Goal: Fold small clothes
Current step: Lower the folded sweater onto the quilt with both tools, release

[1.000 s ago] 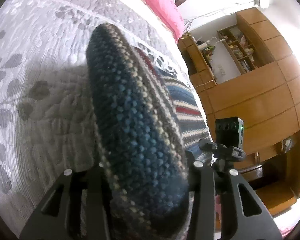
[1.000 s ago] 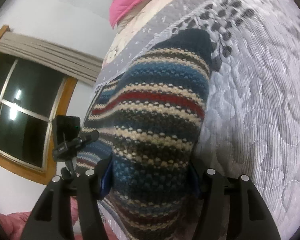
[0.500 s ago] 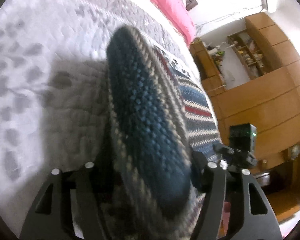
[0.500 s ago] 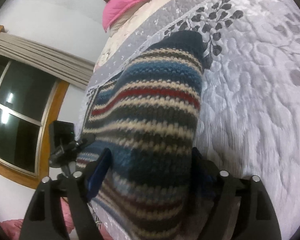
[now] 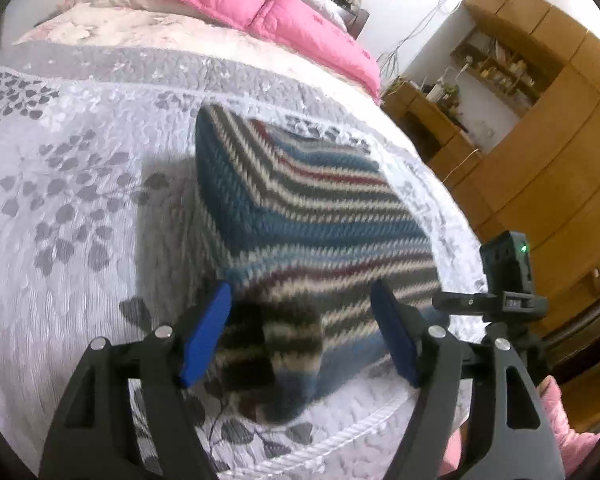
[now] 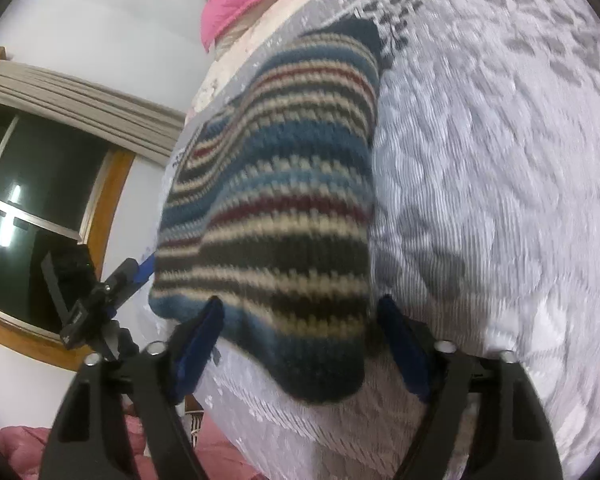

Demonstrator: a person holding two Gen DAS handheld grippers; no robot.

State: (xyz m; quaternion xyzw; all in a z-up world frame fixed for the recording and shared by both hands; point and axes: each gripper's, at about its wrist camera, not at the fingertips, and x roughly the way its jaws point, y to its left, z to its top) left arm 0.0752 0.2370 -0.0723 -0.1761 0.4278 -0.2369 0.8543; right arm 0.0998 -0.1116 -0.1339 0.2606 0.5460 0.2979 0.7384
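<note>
Both hand-held grippers, left [image 5: 300, 336] and right [image 6: 300, 340], have let go, jaws spread; the striped knit sweater [image 5: 300, 216] may spring unfolded on the bed [image 5: 80, 240].

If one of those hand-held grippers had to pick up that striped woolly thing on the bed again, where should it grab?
Probably at a near corner of the striped blue, cream and red knitted garment, coming in low from the bed's near edge. It lies folded flat on the grey leaf-patterned quilt, and its thick corners bulge toward both open hand-held grippers, left and right.
</note>
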